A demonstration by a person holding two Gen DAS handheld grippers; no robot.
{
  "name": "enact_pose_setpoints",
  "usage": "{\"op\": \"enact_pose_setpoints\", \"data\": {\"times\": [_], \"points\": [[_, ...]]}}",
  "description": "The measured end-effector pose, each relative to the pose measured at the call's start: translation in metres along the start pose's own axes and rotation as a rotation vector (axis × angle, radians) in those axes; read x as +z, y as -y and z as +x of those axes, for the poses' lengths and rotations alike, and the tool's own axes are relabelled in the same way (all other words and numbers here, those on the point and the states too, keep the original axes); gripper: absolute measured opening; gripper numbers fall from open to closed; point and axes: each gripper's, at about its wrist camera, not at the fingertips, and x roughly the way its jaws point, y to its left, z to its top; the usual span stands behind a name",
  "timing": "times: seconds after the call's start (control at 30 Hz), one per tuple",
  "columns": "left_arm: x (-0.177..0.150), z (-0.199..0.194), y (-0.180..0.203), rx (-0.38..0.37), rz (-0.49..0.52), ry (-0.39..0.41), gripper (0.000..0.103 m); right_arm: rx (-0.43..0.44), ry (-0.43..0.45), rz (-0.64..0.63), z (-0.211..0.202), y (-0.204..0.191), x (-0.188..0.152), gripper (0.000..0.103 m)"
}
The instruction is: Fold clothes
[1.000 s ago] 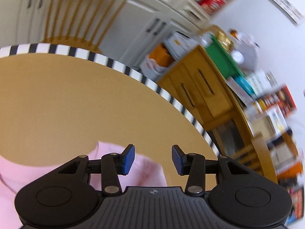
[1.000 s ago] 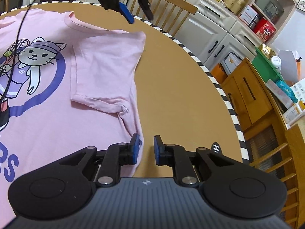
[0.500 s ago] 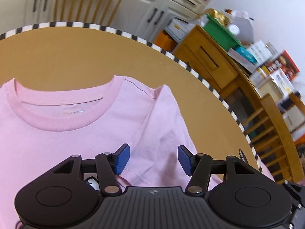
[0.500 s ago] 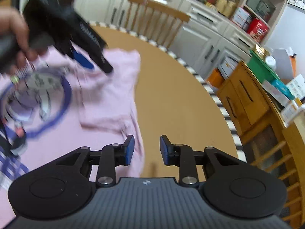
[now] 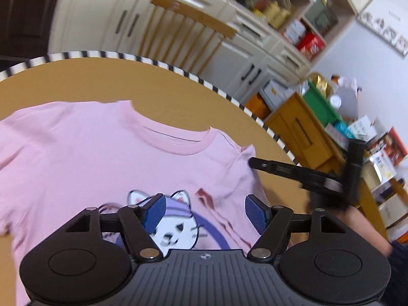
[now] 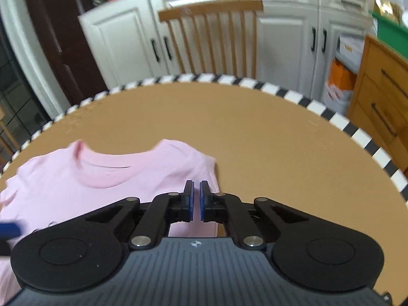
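A pink T-shirt (image 5: 76, 158) with a cat print (image 5: 176, 227) lies face up on the round brown table (image 5: 76, 76), collar toward the far edge. My left gripper (image 5: 204, 213) is open above the print, holding nothing. My right gripper (image 6: 196, 199) is shut to a narrow slit over the shirt's right shoulder (image 6: 201, 163); I see no cloth between the pads. In the left wrist view the right gripper (image 5: 255, 163) reaches in from the right, its tip at the shirt's right shoulder. The shirt (image 6: 76, 186) is partly hidden behind the gripper bodies.
The table has a black-and-white striped rim (image 6: 331, 114). A wooden chair (image 6: 214, 38) stands behind the far edge, with white cabinets (image 6: 280, 30) beyond. A wooden sideboard (image 5: 301, 132) with clutter stands to the right of the table.
The left gripper pulled back over the shirt and opened wider, from collar to cat print. The right gripper swung toward the far side, reached the right shoulder and closed its jaws.
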Motion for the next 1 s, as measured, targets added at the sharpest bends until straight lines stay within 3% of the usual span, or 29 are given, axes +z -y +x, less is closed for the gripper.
{"op": "enact_pose_setpoints", "data": {"times": [0.13, 0.23, 0.4, 0.53, 0.6, 0.7, 0.8, 0.9, 1.0], "points": [[-0.011, -0.033, -0.013, 0.033, -0.024, 0.019, 0.073, -0.021, -0.012, -0.064, 0.017, 0.002, -0.001, 0.001], [-0.019, -0.054, -0.021, 0.055, -0.032, 0.021, 0.073, -0.026, -0.041, -0.122, 0.018, -0.004, 0.003, 0.005], [-0.027, -0.082, -0.04, 0.142, -0.025, 0.044, 0.078, 0.011, -0.004, -0.178, -0.018, -0.02, 0.005, 0.011], [-0.028, -0.101, -0.077, 0.224, -0.07, 0.045, 0.079, 0.069, 0.047, -0.312, -0.049, -0.065, -0.011, 0.016], [-0.028, -0.109, -0.096, 0.256, -0.106, 0.048, 0.08, 0.11, 0.075, -0.411, -0.063, -0.095, -0.024, 0.031], [-0.029, -0.113, -0.114, 0.33, -0.188, 0.081, 0.08, 0.187, 0.058, -0.548, -0.069, -0.145, -0.041, 0.033], [-0.031, -0.108, -0.116, 0.46, -0.305, 0.11, 0.08, 0.214, 0.023, -0.615, -0.067, -0.19, -0.04, 0.033], [-0.035, -0.099, -0.115, 0.459, -0.489, 0.155, 0.073, 0.206, 0.014, -0.617, -0.065, -0.216, -0.02, 0.033], [-0.04, -0.093, -0.124, 0.351, -0.736, 0.217, 0.055, 0.188, 0.026, -0.624, -0.071, -0.234, -0.006, 0.033]]}}
